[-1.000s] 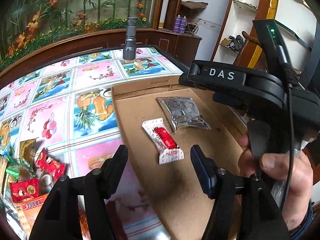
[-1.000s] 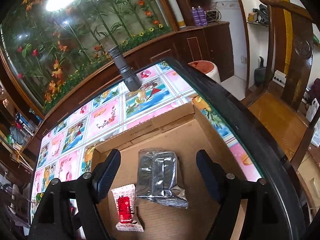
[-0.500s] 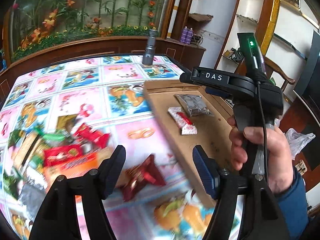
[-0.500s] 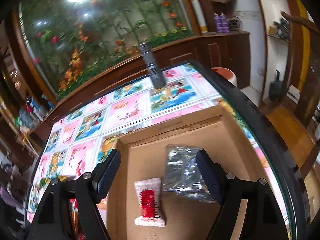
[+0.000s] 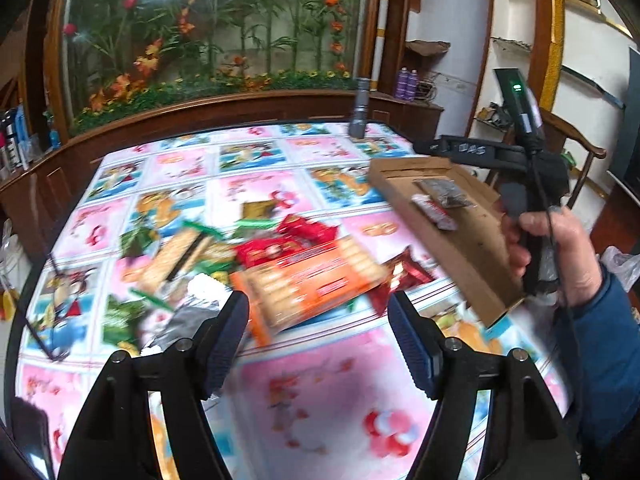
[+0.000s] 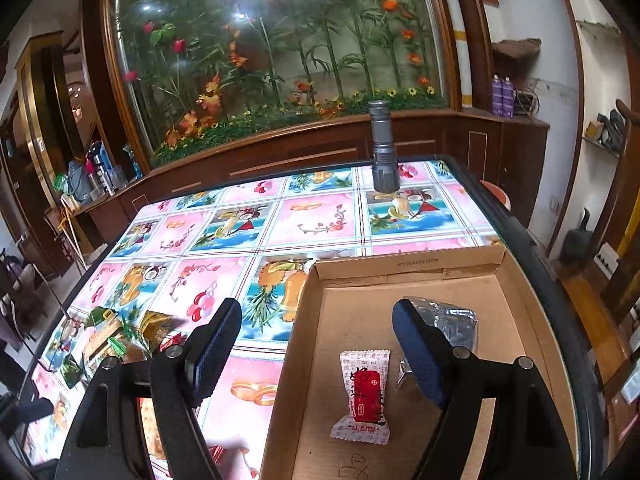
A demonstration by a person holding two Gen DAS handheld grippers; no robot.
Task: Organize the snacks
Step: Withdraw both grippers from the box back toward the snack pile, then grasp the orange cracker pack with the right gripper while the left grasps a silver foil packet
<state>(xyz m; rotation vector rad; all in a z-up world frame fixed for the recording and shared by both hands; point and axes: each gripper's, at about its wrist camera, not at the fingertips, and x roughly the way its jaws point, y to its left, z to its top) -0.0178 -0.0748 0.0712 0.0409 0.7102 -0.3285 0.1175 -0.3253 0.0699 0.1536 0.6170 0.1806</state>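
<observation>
We find the left gripper [image 5: 318, 330] released, its fingers having just been opening with nothing between them; the snack pile [image 5: 256, 264] lies on the surface [image 5: 320, 400] just ahead. The right gripper [image 6: 316, 350] is released; the white-and-red snack [image 6: 366, 394] lies in the cardboard box [image 6: 404, 266] between its fingers.

The worktop [image 6: 320, 220] wears a glossy cloth of pink and blue squares printed with fruit and cartoon figures. Between the right claw's [image 6: 316, 348] black arms with dark blue pads, a plain brown cardboard tray [image 6: 440, 268] holds a white-and-red sweet wrapper [image 6: 366, 392] and a crinkled silver foil packet [image 6: 456, 324]. Ahead of the left claw [image 5: 318, 332] lies an orange biscuit pack [image 5: 308, 284] among red and green wrappers.
</observation>
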